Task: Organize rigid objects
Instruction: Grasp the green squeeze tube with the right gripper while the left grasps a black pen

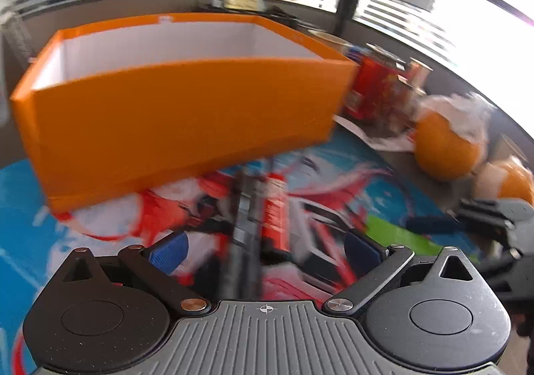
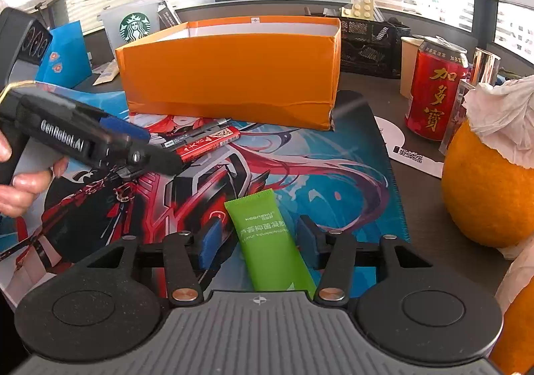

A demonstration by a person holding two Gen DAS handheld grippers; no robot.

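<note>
The right gripper (image 2: 257,241) has its fingers apart around the green tube (image 2: 270,241), not pressing it. The left gripper (image 1: 265,250), also open, is above the red pen (image 1: 275,208) on the printed mat (image 2: 350,174) before the orange box (image 2: 230,71). The tube looks light and soft; grip its stiffer middle.

both wrist views low, close, angled down over mat (image 2: 350,174); share orange box (image 1: 180,114).
</note>
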